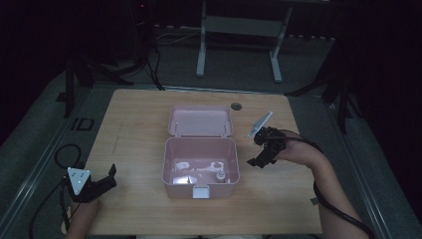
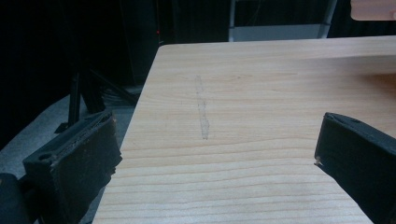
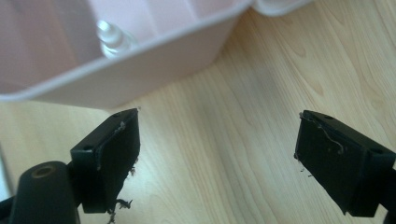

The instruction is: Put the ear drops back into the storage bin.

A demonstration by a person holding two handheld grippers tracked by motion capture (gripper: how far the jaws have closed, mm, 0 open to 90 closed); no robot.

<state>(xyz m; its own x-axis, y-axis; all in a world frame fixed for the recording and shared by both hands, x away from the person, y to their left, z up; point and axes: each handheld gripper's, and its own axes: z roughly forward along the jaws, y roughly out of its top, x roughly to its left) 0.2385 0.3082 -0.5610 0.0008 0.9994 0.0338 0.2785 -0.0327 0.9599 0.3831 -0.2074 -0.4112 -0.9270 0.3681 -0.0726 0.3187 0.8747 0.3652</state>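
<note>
An open pink plastic box (image 1: 200, 186) stands mid-table with its lid (image 1: 200, 121) laid back flat behind it. Inside lie pale white items (image 1: 185, 167) and a small clear bottle (image 1: 218, 176) (image 3: 109, 35). My right gripper (image 1: 257, 160) (image 3: 217, 135) hovers just off the box's right wall (image 3: 140, 74), open, with only bare wood between its jaws. My left gripper (image 1: 110, 178) (image 2: 215, 140) rests low at the table's front left corner, well away from the box, open and holding nothing.
The wooden table (image 1: 134, 129) has a cable hole (image 1: 236, 106) behind the lid and a faint scuff mark (image 2: 201, 109). Its left edge (image 2: 140, 102) drops to dark floor with stand legs (image 1: 69, 84). A white-framed desk (image 1: 239, 30) stands beyond. Cables (image 1: 338, 209) trail from both grippers.
</note>
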